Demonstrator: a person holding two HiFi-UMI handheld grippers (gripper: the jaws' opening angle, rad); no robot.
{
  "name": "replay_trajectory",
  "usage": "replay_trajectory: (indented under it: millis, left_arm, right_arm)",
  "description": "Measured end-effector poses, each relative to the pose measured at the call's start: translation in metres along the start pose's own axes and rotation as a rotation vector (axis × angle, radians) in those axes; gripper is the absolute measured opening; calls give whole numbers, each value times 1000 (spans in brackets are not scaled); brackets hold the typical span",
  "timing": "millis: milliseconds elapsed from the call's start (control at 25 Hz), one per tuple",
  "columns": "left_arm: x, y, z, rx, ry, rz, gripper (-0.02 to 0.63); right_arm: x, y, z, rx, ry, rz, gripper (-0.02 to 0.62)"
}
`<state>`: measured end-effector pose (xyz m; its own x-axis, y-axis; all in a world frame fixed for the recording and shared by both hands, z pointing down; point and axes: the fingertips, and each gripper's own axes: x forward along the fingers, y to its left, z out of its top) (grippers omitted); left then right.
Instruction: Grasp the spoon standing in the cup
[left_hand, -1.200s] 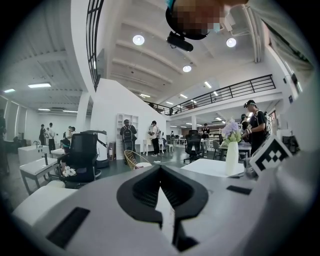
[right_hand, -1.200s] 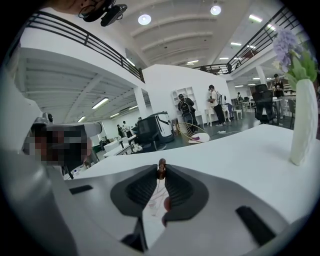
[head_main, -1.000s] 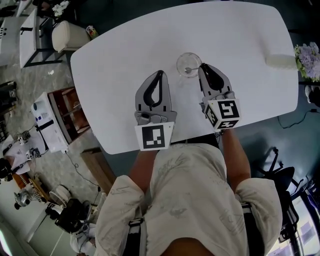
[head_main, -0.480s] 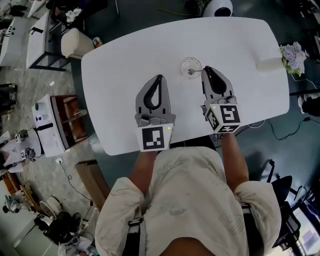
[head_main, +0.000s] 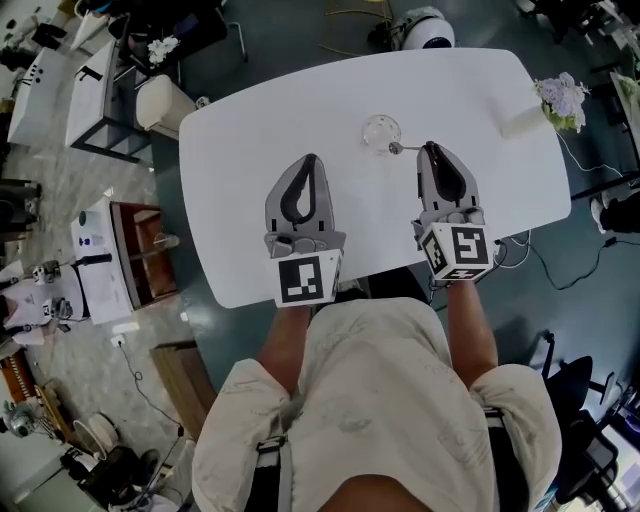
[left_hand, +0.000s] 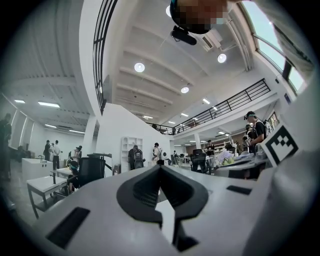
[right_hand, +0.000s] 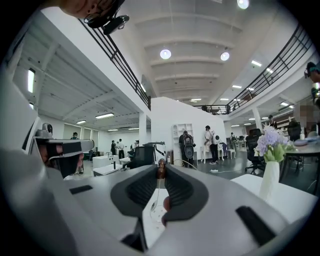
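Now the thin metal spoon (head_main: 399, 148) is held pinched in the right gripper (head_main: 432, 149) fingers and has been drawn back from the clear glass cup (head_main: 381, 130); the left gripper (head_main: 305, 162) fingers are closed on nothing.

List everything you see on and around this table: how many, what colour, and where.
table: one, white, under both grippers
cup: one, clear glass, on the table ahead of the grippers
spoon: one, silvery, beside the cup, its handle pinched in the right gripper's fingers
vase: one, white, far right corner of the table, holding pale purple flowers
chair: one, cream, on the floor past the table's far left corner
left gripper: one, grey, over the table, fingers together, empty
right gripper: one, grey, shut on the spoon
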<state>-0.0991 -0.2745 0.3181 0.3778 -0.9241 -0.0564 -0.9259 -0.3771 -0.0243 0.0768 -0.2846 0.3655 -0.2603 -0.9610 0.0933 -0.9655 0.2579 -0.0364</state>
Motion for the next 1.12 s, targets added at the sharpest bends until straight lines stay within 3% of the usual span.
replay_trajectory:
  millis: [440,1120]
  left_arm:
    - [-68,2,15,8,-25,13,3]
    - [-94,-9,25,25,-45,3,3]
  right_arm:
    - [-65,29,21,-69,-80,-39,44]
    - [-93,36,31,-96,-106,-47,44]
